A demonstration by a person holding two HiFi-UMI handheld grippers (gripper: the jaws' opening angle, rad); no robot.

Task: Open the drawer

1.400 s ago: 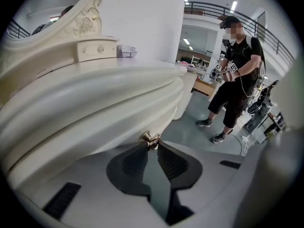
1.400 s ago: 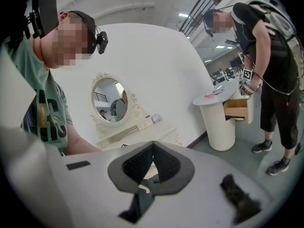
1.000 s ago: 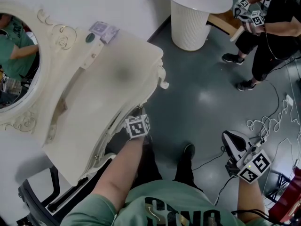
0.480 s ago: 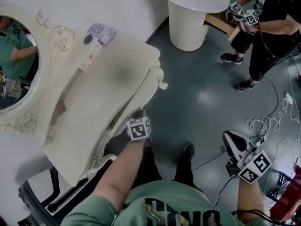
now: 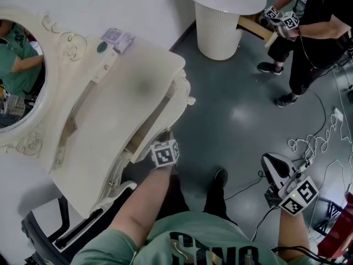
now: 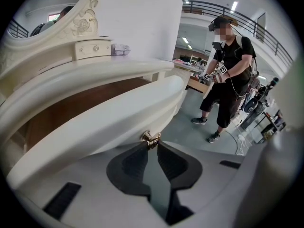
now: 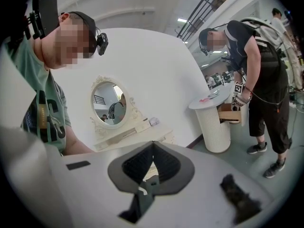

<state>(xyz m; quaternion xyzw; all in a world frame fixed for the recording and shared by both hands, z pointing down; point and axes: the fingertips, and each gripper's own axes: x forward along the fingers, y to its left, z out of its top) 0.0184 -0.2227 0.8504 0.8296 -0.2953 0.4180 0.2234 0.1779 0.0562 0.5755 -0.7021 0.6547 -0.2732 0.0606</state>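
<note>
A cream dressing table (image 5: 110, 109) stands against the wall at the left of the head view. Its curved drawer front (image 5: 175, 110) is pulled a little way out, with a brown gap showing behind it. My left gripper (image 5: 166, 136) is shut on the drawer's small brass knob (image 6: 151, 137). In the left gripper view the knob sits pinched between the dark pads (image 6: 135, 160), under the drawer front (image 6: 109, 127). My right gripper (image 5: 268, 163) hangs low at the right, away from the furniture. Its jaws (image 7: 153, 145) meet at the tips with nothing between them.
An oval mirror (image 5: 16, 81) tops the dressing table, and a small box (image 5: 118, 37) lies at its back edge. A round white side table (image 5: 223, 15) stands behind. A person in black (image 5: 314, 32) stands at the far right. Cables (image 5: 314, 142) trail on the floor. A black chair (image 5: 60, 231) stands beside me.
The drawer has slid further out with my left gripper on the knob, and the brown gap has widened. The right gripper has stayed put.
</note>
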